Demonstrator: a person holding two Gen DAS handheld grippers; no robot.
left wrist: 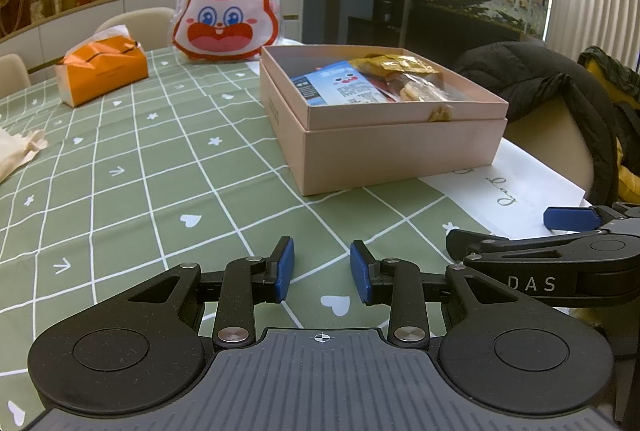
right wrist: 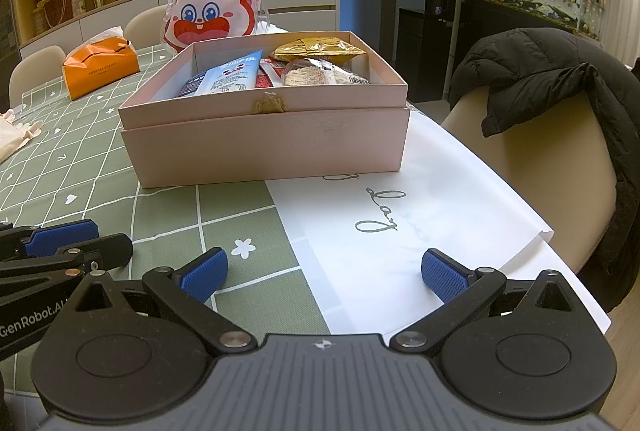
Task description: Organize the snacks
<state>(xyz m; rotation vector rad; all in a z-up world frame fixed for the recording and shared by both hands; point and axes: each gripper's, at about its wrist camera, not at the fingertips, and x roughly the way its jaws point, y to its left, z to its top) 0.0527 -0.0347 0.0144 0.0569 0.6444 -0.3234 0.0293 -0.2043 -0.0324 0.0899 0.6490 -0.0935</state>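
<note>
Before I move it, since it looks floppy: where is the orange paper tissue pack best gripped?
Grip the orange paper tissue pack across its crumpled top ridge, coming from above. The creased paper there rises into a narrow fold the fingers could pinch; the body looks too wide for them.

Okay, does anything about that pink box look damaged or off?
Yes. The pink box has a torn, brownish patch on the upper edge of its near wall, as if something was peeled away. The snack packets inside lie loosely overlapped, none spilled.

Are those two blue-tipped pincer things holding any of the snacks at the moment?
No. The left hand-held gripper and the right hand-held gripper both stand open with nothing between the pads. The snacks lie in the pink box.
</note>
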